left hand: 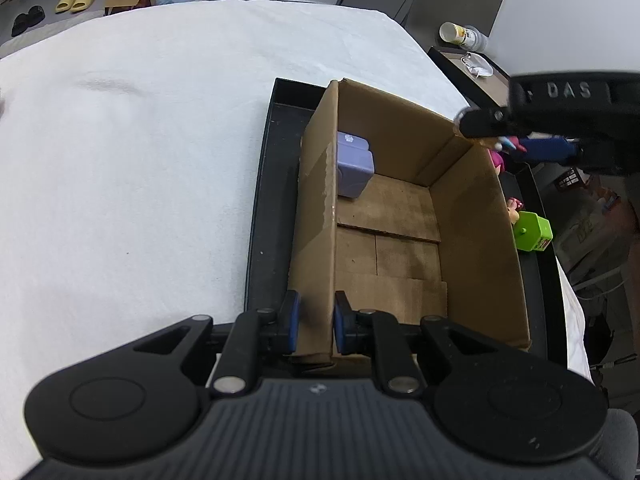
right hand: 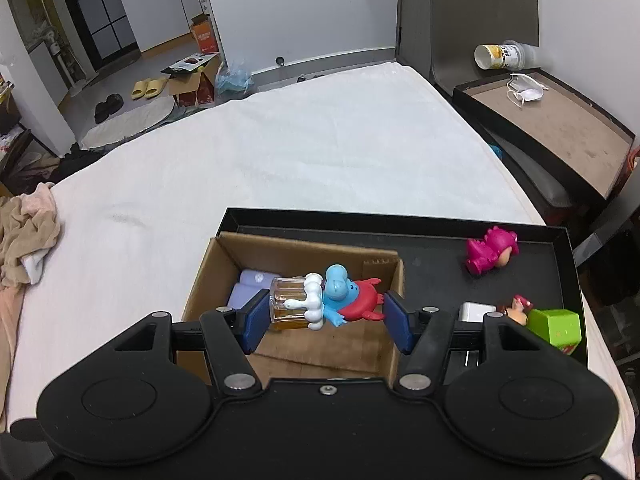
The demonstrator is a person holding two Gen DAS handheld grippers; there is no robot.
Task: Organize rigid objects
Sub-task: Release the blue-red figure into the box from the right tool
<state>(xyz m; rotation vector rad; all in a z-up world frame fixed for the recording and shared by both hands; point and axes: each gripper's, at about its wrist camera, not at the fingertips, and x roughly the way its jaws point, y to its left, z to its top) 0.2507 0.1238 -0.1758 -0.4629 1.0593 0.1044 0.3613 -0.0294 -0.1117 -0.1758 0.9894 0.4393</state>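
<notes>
Left wrist view: the left gripper (left hand: 314, 326), at lower centre, has its jaws pressed together on the near-left wall of the cardboard box (left hand: 472, 216). The box stands in a black tray (left hand: 268, 216) on a white-covered bed (left hand: 140, 140). A lilac case (left hand: 354, 168) lies in the box's upper left corner.

Right wrist view: the right gripper (right hand: 324, 316), at lower centre, is clamped on a toy bottle (right hand: 320, 300), a clear amber flask joined to a blue and red figure, held crosswise between the blue pads above the open box (right hand: 200, 280).

On the tray floor, right of the box: a pink dinosaur figure (right hand: 490, 250) at upper right; a white block (right hand: 476, 312), a small red-capped figure (right hand: 518, 308) and a green cube (right hand: 554, 326) at lower right.
</notes>
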